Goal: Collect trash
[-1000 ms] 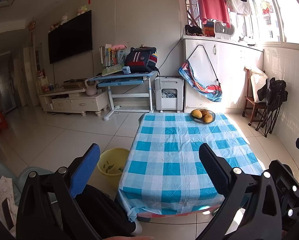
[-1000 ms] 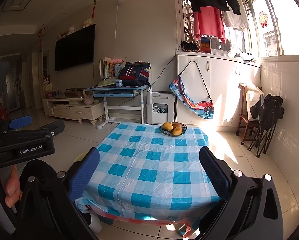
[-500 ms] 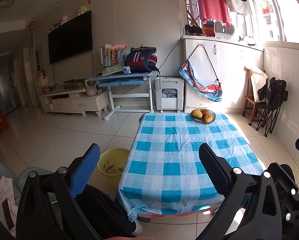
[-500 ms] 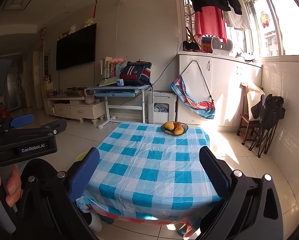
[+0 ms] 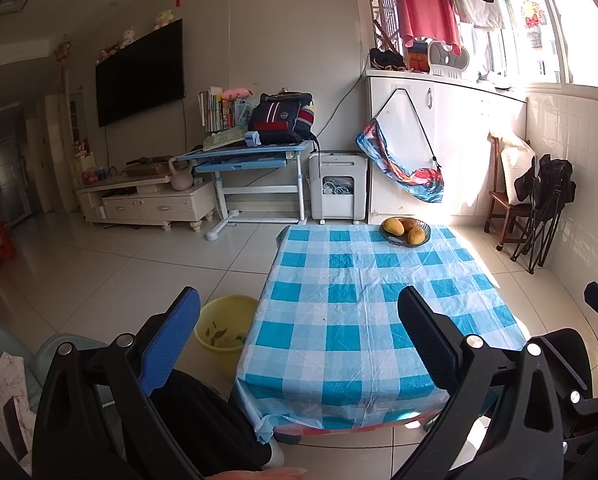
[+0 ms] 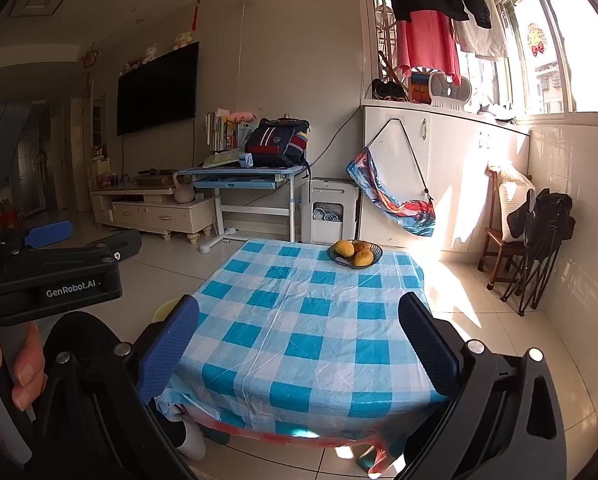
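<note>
- My left gripper (image 5: 299,340) hangs above the near end of the checked tablecloth (image 5: 363,312), jaws spread wide, holding nothing.
- My right gripper (image 6: 299,344) likewise, wide and empty.
- Yellow bin (image 5: 225,326) stands on the floor beside the table's left edge; scraps, possibly leaves, lie inside.
- Fruit bowl (image 5: 405,232) sits at the far end.

Both wrist views forward over the shared checkered table (image 5: 355,320), side by side
</note>
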Available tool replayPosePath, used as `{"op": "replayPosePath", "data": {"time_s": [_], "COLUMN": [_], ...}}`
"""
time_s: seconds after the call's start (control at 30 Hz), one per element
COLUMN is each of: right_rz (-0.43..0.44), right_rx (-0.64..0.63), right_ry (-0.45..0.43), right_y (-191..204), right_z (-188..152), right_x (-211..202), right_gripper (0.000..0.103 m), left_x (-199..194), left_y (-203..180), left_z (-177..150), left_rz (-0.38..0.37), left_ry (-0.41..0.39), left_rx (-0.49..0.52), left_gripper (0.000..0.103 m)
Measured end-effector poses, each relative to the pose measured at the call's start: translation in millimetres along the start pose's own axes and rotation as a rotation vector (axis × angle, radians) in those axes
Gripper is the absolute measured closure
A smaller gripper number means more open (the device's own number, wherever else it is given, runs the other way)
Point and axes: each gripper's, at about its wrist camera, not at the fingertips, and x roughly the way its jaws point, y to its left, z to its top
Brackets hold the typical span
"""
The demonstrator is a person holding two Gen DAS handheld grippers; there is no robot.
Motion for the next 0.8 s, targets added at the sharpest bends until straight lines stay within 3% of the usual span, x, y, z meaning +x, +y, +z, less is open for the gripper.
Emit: {"op": "replayPosePath", "data": {"time_s": [0.63,0.7,0.8], "right_rz": [0.017,0.020,0.026], "right_rx": [-0.002,-0.002,0.005], "right_ry": [0.030,0.037,0.053], "right_y": [-6,-9,-14], "right_z": [2,1,-1], "right_x": [9,14,25], "right_gripper": [0.008,0.008,0.008], "left_x": [18,24,40], "left_y": [-1,-2,0], "left_z": [7,8,8], "left_rz": [-0.010,-0.034,-0.142], "left_ry": [0.045,0.052,0.117], "left_rx": [0.003,-0.001,-0.050], "left_gripper": [0.007,0.007,0.007]}}
